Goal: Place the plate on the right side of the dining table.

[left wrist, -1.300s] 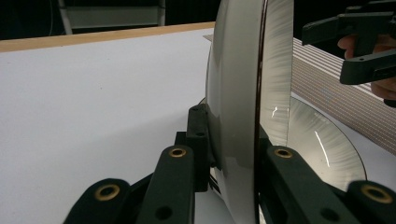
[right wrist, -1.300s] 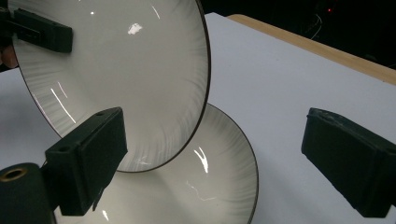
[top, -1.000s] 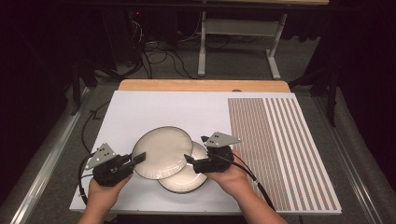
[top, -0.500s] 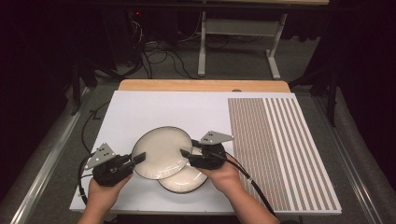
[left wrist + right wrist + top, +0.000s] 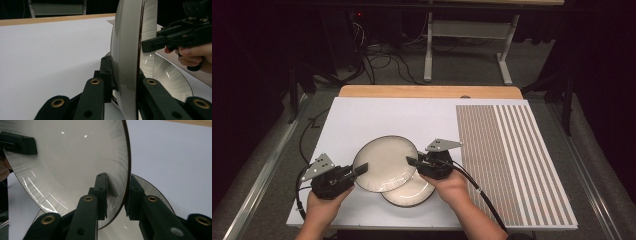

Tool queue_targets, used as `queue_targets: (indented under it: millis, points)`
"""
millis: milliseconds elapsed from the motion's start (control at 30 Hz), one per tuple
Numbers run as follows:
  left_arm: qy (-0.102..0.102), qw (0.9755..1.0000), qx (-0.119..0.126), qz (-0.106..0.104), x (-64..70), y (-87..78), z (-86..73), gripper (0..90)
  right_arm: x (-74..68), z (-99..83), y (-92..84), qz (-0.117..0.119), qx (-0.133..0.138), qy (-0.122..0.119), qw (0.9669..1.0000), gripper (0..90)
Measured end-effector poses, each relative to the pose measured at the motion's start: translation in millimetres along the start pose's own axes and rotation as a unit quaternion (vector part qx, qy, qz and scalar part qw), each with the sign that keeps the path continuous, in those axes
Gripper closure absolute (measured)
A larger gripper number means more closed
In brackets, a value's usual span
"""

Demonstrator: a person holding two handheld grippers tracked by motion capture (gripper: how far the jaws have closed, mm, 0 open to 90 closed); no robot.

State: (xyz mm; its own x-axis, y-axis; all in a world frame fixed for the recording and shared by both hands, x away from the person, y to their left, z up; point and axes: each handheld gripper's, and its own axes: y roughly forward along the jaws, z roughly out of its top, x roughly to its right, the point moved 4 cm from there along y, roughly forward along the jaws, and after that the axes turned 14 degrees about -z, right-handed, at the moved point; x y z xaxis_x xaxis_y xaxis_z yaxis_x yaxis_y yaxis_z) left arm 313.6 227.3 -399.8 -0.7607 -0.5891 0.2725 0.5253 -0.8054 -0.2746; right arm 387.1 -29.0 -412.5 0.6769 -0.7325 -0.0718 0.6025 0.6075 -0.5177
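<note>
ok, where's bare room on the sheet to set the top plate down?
Free: the white sheet beyond the plates, up to the wooden edge, and the striped mat. Crowded: near edge, around upper plate, lower plate and both grippers.

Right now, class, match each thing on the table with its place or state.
Things:
1. upper plate
2. lower plate
3. striped panel
4. wooden board

Places or states:
a. along the far edge, behind the white surface
b. lying flat, partly covered
c. on the right side of the white surface
d. lifted, overlapping another dish

Pairs: 1-d, 2-b, 3-c, 4-a.
</note>
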Motion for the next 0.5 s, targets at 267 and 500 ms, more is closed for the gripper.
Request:
queue_targets:
  millis: [267,500]
  points:
    - [-0.006,1.0,0.005,-0.006,3.7,0.7,1.7,80.3,1.6,2.9,-9.3,0.005,0.0,0.004,1.0,81.3]
    - [-0.007,0.9997,0.017,-0.017,9.9,5.6,8.8,80.0,6.5,8.9,-26.9,0.004,0.013,0.0,0.9999,83.2]
